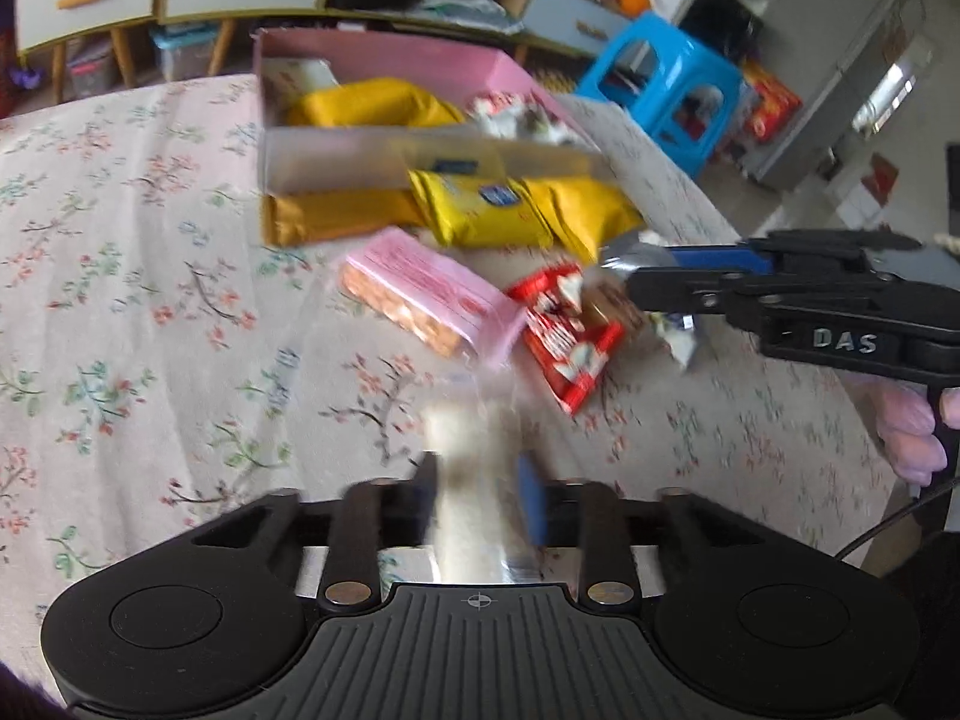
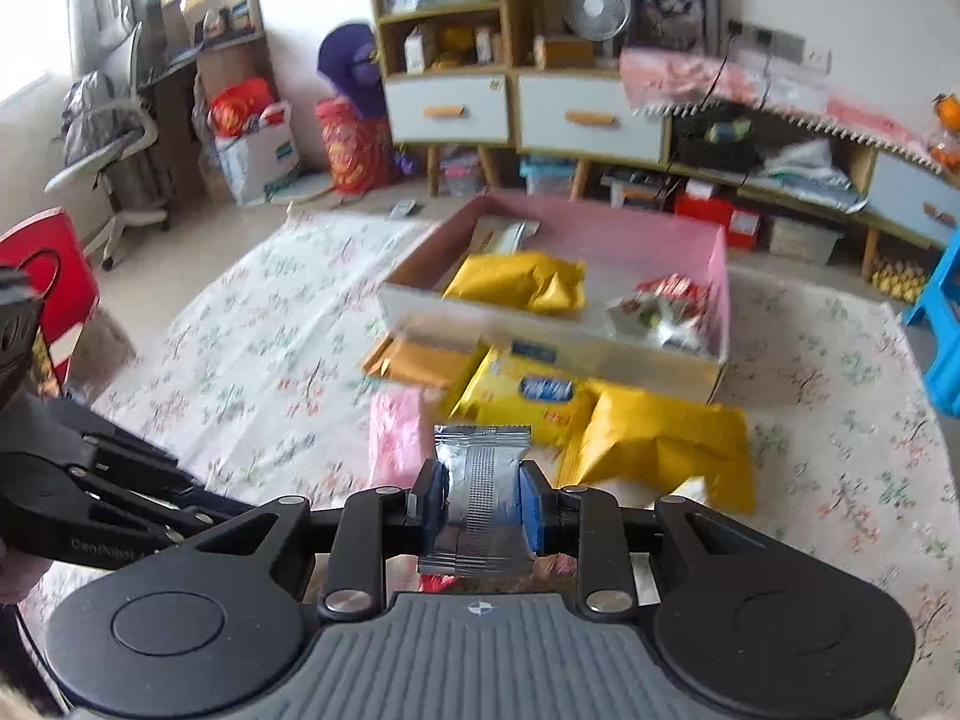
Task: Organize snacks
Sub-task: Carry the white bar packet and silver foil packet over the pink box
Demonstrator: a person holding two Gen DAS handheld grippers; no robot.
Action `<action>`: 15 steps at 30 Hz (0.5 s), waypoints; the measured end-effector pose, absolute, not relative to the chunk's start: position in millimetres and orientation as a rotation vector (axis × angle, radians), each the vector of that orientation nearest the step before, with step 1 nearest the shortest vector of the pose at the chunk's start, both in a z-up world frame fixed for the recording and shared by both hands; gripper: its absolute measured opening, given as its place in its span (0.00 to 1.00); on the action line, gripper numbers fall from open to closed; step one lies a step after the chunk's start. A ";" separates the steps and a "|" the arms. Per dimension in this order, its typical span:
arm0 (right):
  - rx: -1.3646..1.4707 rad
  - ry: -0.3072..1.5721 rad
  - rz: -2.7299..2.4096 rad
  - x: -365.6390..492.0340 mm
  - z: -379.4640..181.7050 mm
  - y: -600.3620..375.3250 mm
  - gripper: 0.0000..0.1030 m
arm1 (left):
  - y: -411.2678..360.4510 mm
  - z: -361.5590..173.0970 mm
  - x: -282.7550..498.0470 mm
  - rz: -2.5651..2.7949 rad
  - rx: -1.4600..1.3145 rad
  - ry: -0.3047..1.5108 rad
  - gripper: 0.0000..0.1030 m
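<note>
My right tool pinches a silver snack packet, its long axis running away from me. My left tool is part spread around a blurred white wrapper; grip unclear. Straight ahead past the yellow bags lies the pink box, nearer my right.
</note>
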State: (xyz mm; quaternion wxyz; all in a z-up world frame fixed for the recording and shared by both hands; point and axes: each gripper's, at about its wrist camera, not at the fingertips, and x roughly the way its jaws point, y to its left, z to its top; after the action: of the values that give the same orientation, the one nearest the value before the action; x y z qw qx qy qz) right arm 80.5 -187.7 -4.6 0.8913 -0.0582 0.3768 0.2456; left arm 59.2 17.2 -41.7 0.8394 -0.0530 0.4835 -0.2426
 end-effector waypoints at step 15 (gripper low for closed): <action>-0.243 0.926 0.532 74.1 -24.2 -167.0 0.16 | -11.6 -52.0 57.5 -0.437 0.085 1.054 0.31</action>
State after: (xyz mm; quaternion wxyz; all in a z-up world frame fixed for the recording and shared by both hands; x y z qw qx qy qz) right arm 74.1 -167.0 -24.2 0.8538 -0.1157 0.4402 0.2527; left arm 57.5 -11.6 -52.0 0.8407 0.0403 0.4988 -0.2068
